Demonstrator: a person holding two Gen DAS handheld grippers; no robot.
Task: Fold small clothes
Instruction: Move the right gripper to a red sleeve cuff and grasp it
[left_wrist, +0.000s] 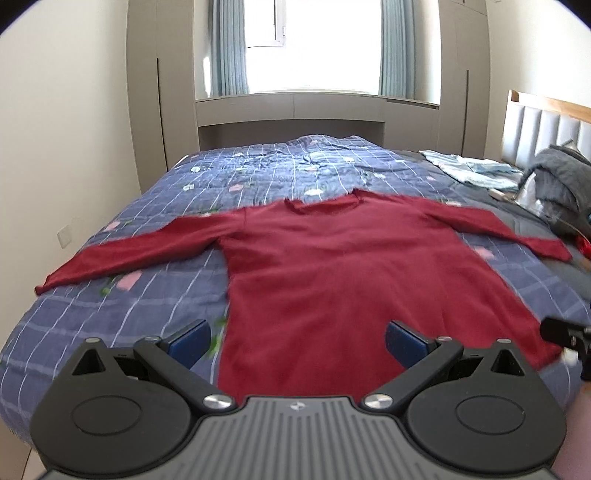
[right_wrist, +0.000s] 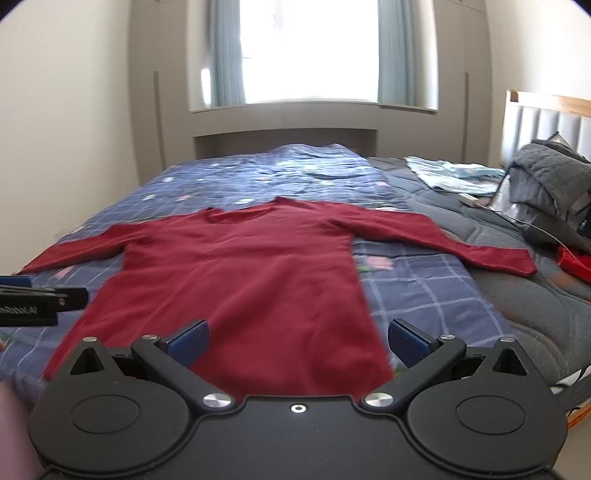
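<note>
A dark red long-sleeved sweater (left_wrist: 332, 266) lies flat on the bed, collar toward the window, both sleeves spread out to the sides. It also shows in the right wrist view (right_wrist: 243, 280). My left gripper (left_wrist: 297, 343) is open and empty, hovering over the sweater's hem near its left corner. My right gripper (right_wrist: 297, 343) is open and empty over the hem near its right corner. The right gripper's tip (left_wrist: 565, 332) shows at the right edge of the left wrist view, and the left gripper's tip (right_wrist: 40, 299) shows at the left edge of the right wrist view.
The bed has a blue checked quilt (left_wrist: 155, 306). A grey blanket pile (right_wrist: 554, 177), light blue clothes (right_wrist: 450, 173) and a red item (right_wrist: 576, 262) lie by the padded headboard (right_wrist: 546, 125) at right. A window sill and cabinets (left_wrist: 295, 110) stand beyond the bed.
</note>
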